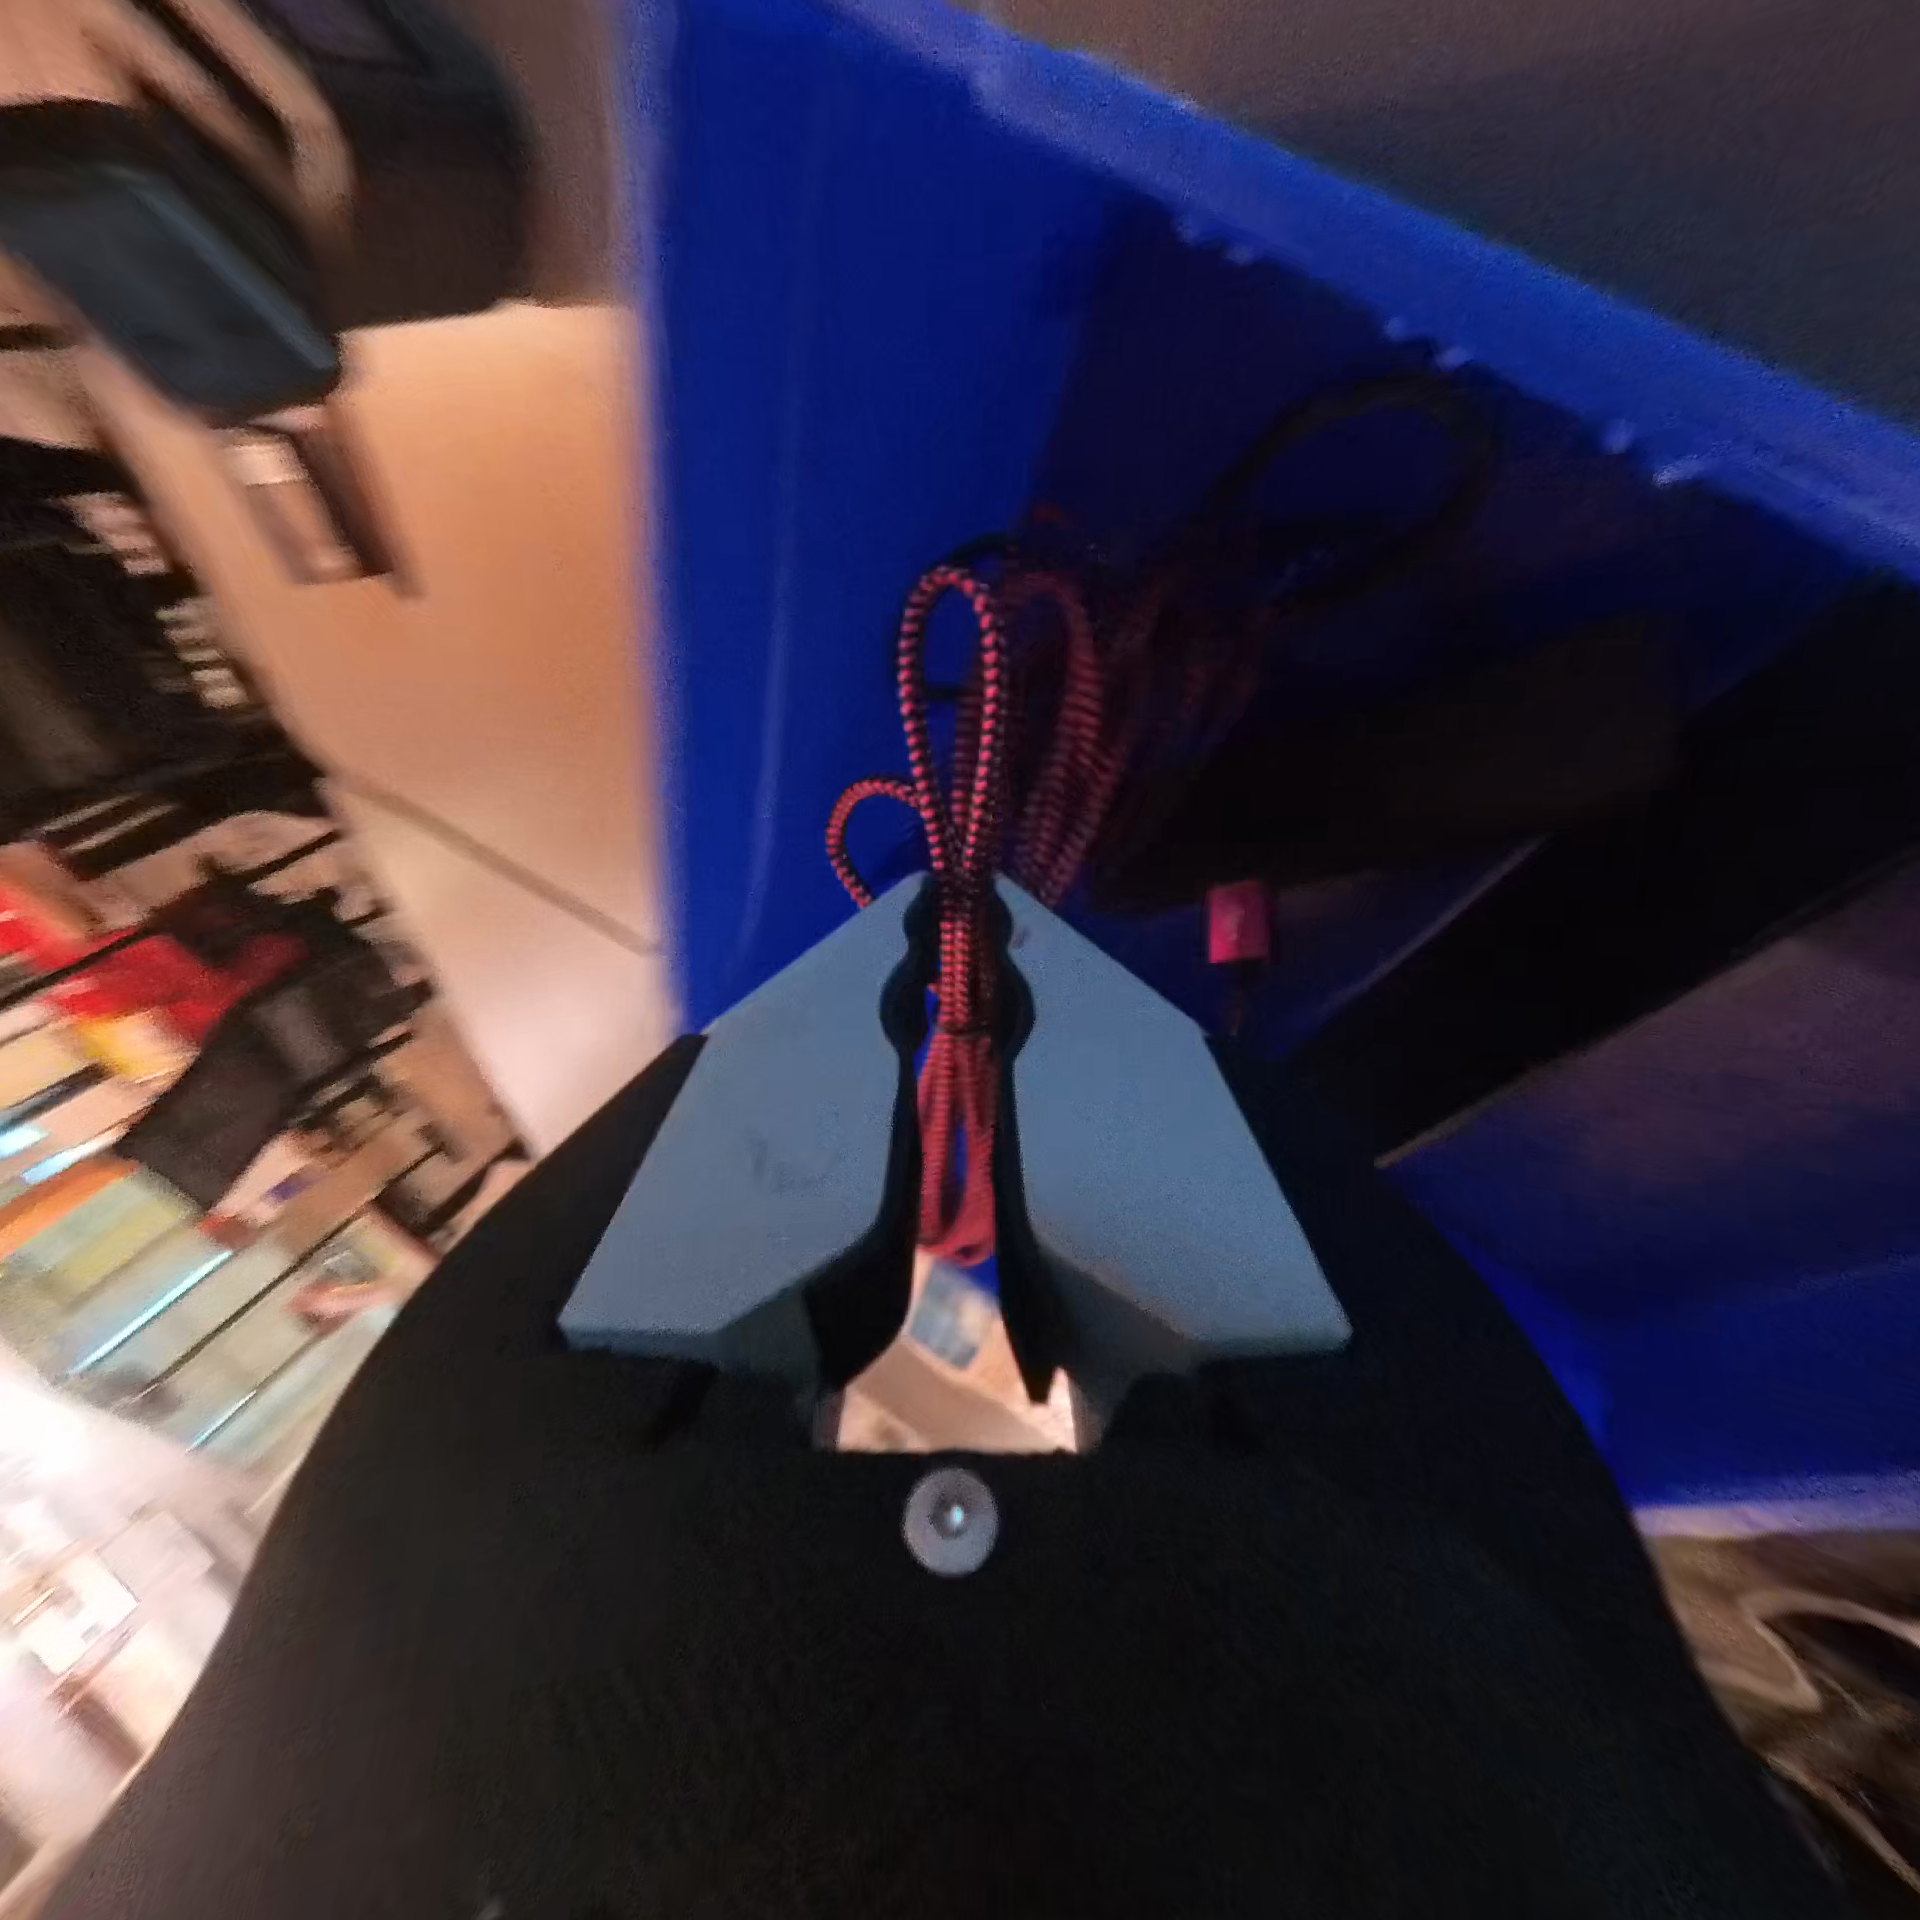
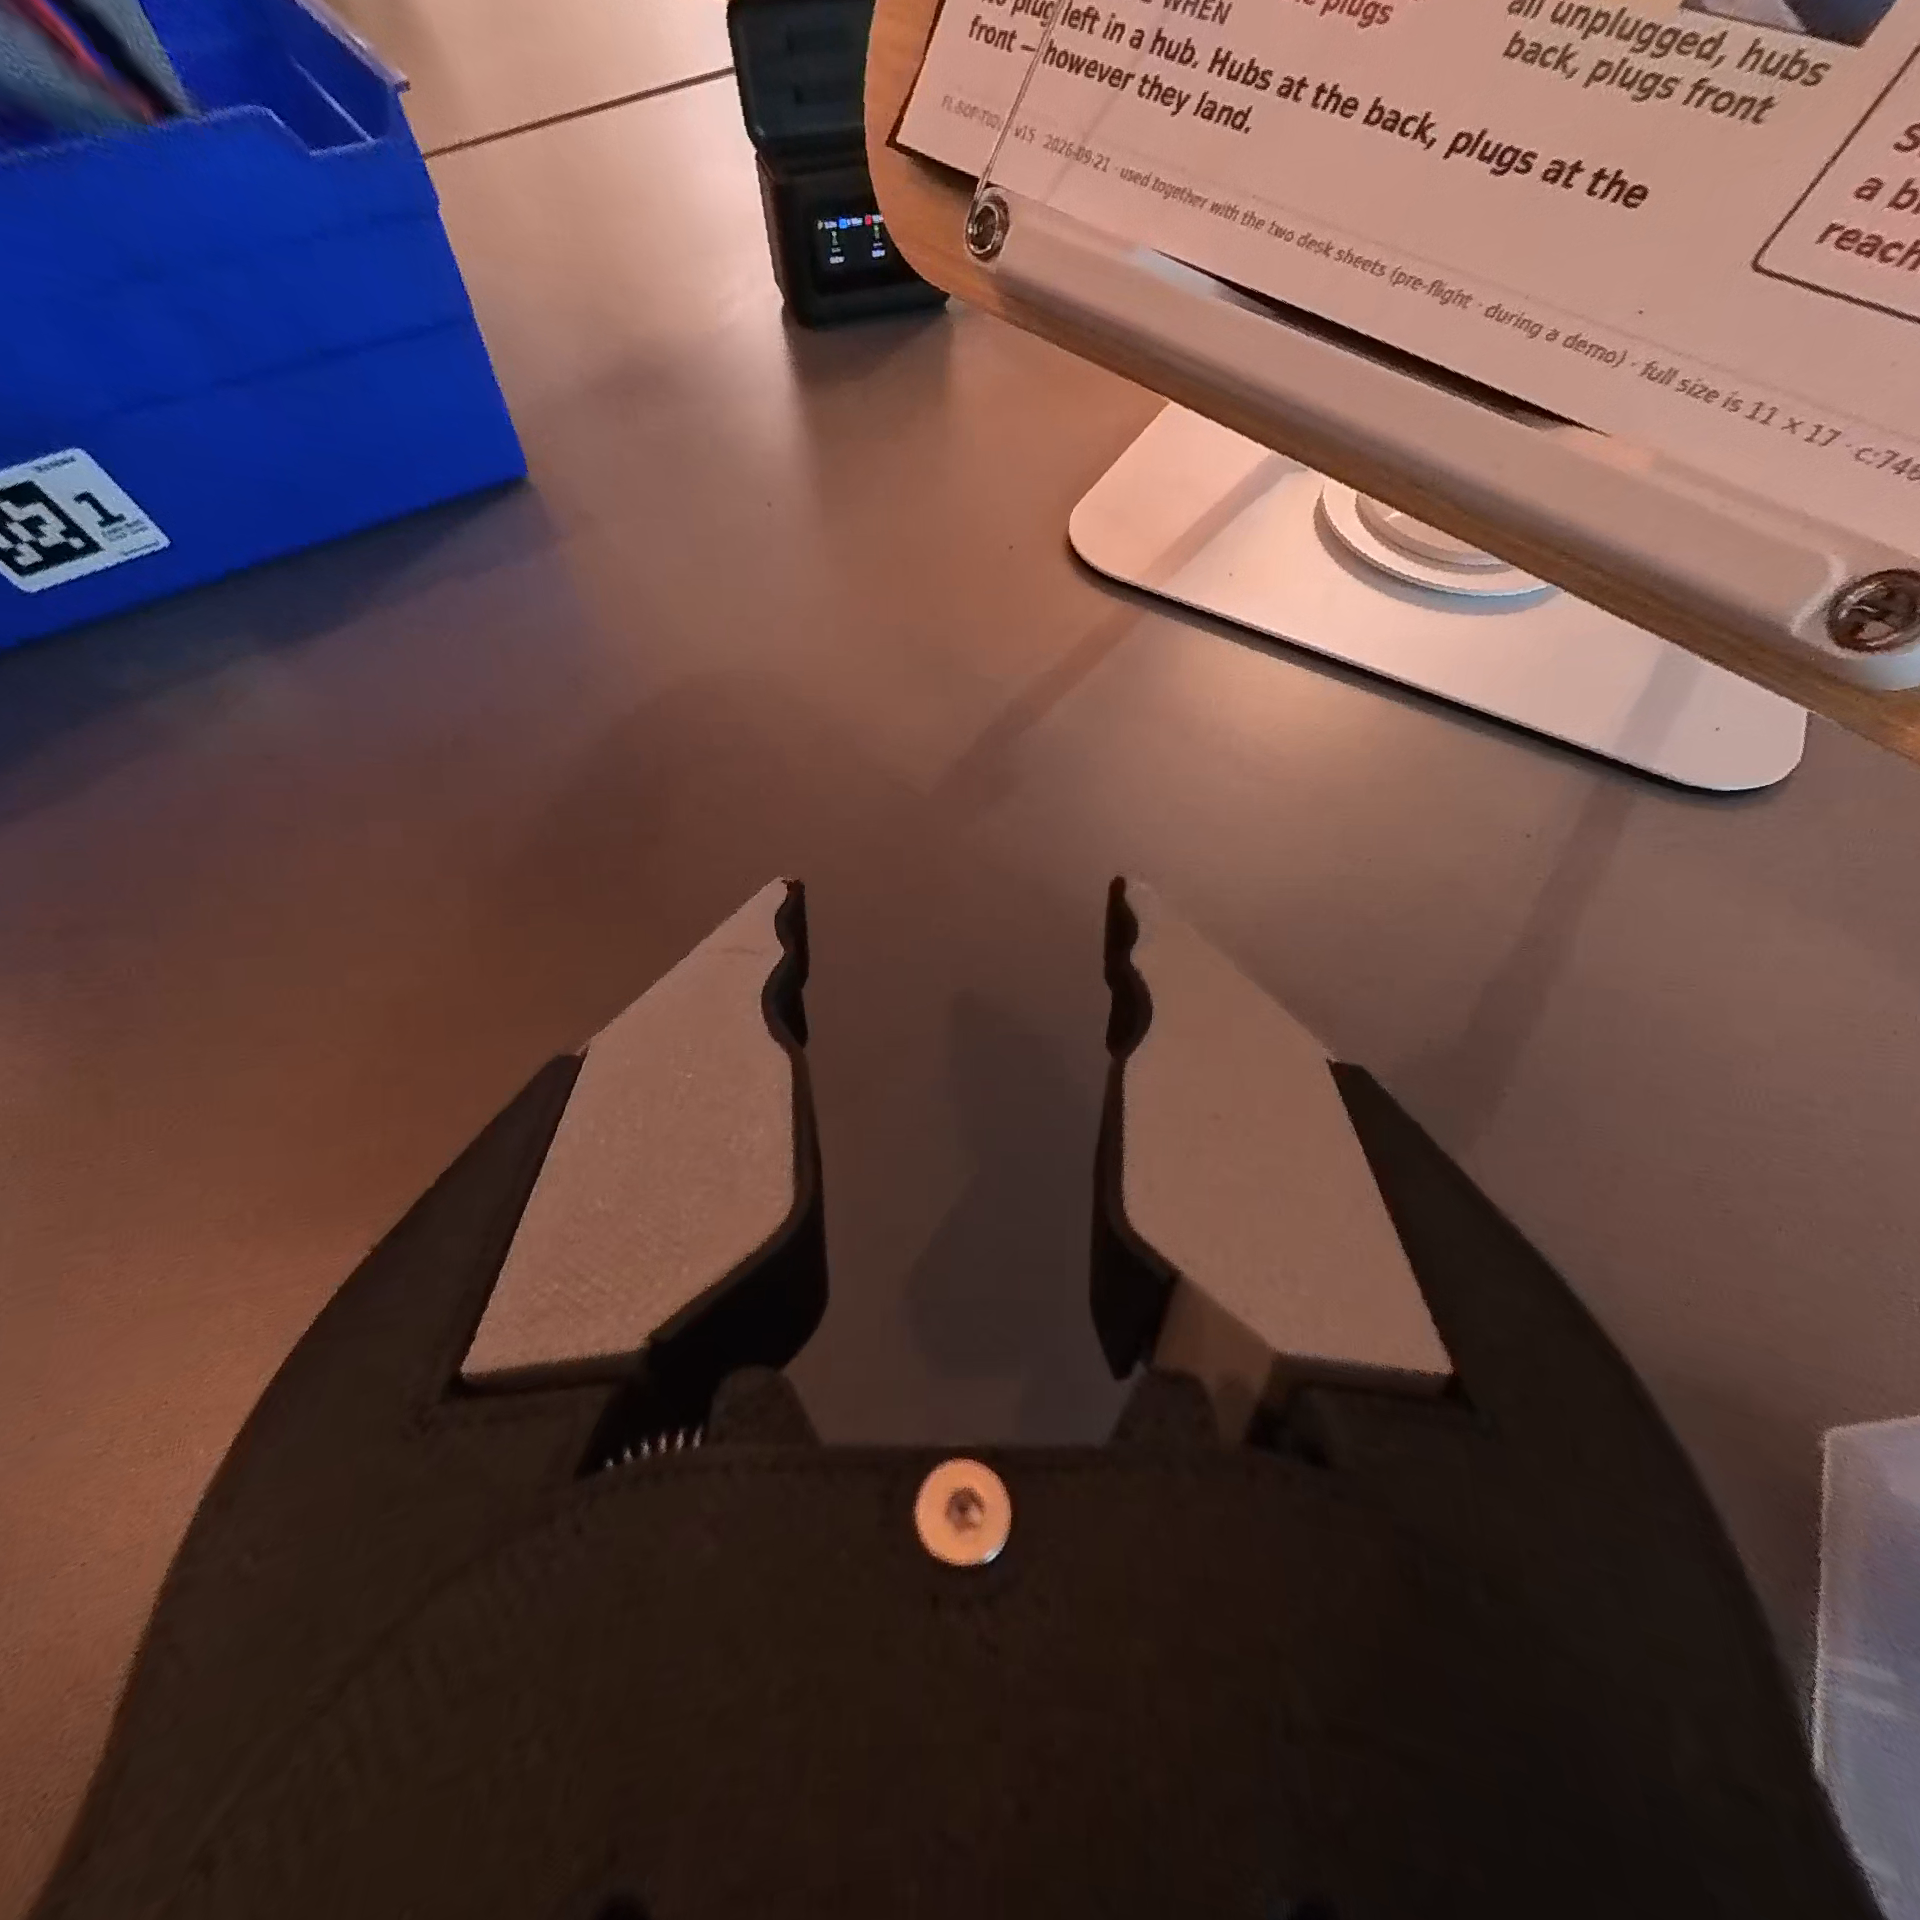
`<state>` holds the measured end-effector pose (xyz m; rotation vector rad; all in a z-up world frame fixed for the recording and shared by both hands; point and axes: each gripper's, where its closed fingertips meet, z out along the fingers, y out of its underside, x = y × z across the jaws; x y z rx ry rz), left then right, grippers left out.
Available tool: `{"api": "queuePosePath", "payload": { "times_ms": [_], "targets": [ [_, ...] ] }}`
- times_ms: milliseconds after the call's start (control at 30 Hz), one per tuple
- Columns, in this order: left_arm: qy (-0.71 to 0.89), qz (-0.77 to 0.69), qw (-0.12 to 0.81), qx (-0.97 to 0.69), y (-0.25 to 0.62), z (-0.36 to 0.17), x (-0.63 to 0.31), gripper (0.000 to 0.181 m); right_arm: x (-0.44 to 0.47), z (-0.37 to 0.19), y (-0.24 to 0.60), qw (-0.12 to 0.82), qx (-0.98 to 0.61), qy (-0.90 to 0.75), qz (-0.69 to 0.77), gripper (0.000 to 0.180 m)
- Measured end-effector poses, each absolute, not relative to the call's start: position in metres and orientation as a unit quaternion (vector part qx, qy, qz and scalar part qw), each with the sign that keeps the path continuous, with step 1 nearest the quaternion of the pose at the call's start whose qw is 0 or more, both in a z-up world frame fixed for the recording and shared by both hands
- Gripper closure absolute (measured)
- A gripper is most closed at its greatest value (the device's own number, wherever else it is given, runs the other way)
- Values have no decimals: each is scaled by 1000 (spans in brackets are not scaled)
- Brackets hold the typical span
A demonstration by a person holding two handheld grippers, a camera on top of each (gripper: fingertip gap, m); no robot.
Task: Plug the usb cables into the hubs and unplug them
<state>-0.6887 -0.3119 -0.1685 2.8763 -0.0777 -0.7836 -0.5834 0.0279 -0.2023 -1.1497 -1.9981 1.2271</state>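
In the left wrist view, my left gripper (image 1: 961, 914) is shut on a bundle of red-and-black braided USB cable (image 1: 966, 790). The cable's loops stick out past the fingertips, in front of a blue bin (image 1: 831, 468). A red plug (image 1: 1236, 925) and more dark cable (image 1: 1371, 447) lie inside the bin. The view is blurred. In the right wrist view, my right gripper (image 2: 956, 894) is open and empty, low over the brown table (image 2: 520, 883). A small black device with a lit screen (image 2: 847, 229) stands at the back of the table. No plug is in that view.
The blue bin (image 2: 208, 343), with a white tag on its front, stands at the table's back left. A tilted board holding a printed sheet (image 2: 1455, 208) on a white stand base (image 2: 1351, 644) is at the right. A pale object (image 2: 1870, 1621) sits at the right edge. It is some 15 cm from my right tips to the pale object (image 2: 1870, 1621).
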Motion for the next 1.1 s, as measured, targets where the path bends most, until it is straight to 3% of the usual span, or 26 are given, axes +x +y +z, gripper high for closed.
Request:
{"api": "queuePosePath", "payload": {
  "times_ms": [233, 467, 767, 1100],
  "targets": [
    [12, -459, -8, 888, -299, -16, -692, 176, -583, -203, 27, 268, -422, -741, 448, 126],
    [58, -524, -218, 821, -237, 119, -642, 177, -582, -196, 30, 259, -424, -726, 476, 125],
    [-9, -511, -267, 817, -178, 150, -580, 176, -572, -186, 11, 243, -375, -732, 514, 114],
    [-81, -486, -278, 825, -125, 117, -549, 176, -560, -180, -14, 231, -321, -750, 530, 108]
  ]
}}
